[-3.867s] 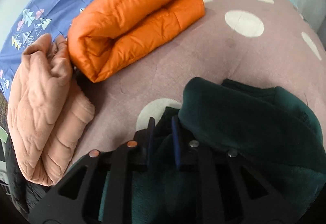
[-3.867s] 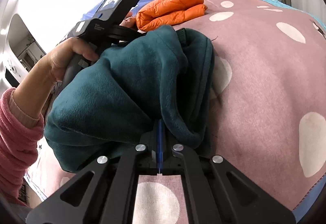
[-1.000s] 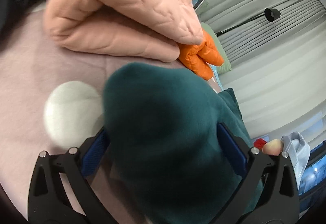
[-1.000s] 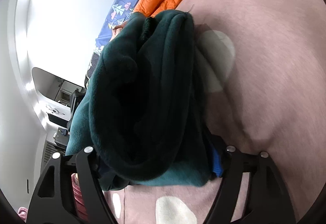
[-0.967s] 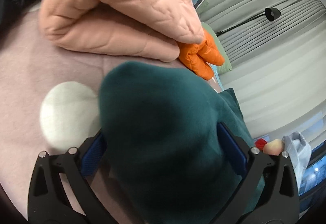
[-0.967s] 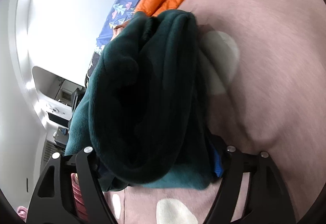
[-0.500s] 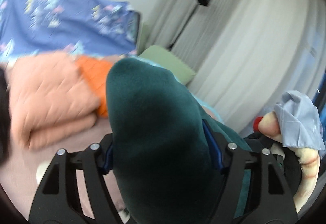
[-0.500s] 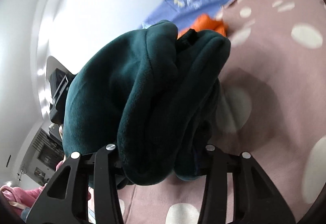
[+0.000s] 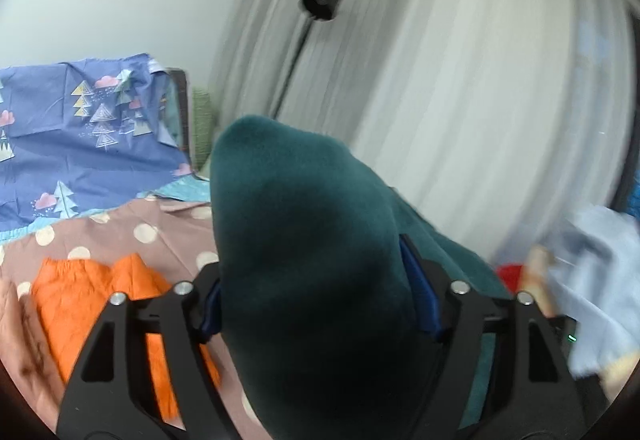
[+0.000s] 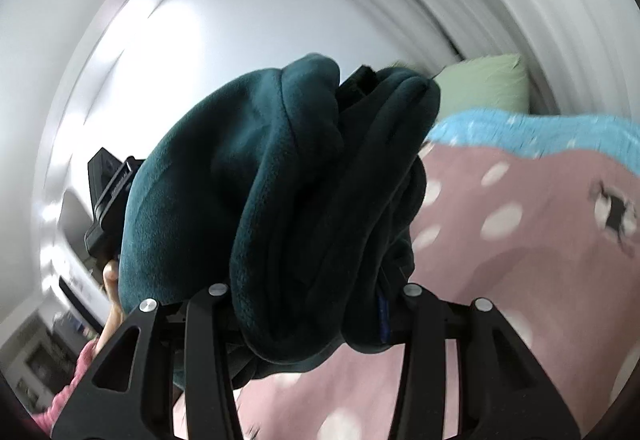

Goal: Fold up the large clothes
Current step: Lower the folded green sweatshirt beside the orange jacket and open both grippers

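Observation:
A folded dark teal fleece garment [image 9: 304,224] is held up off the bed between both grippers. My left gripper [image 9: 312,292] has its blue pads against the bundle's two sides while its jaws are opening a little. In the right wrist view the same fleece [image 10: 260,168] bulges between the fingers of my right gripper [image 10: 308,300], which is shut on its thick folds. The left gripper's black handle [image 10: 108,200] and the hand holding it show behind the fleece. Both grippers' fingertips are hidden by the fabric.
A folded orange jacket [image 9: 92,292] lies on the pink dotted bed cover [image 9: 168,228], with a peach garment [image 9: 16,332] at the left edge. A blue patterned sheet [image 9: 60,144], a floor lamp [image 9: 320,0], curtains [image 9: 460,100] and a green pillow [image 10: 484,80] stand behind.
Both grippers have risen with the teal fleece, lifting it off the bed. The views swung up from the bed cover toward the wall and curtains. Both sets of jaws narrowed on the bundle.

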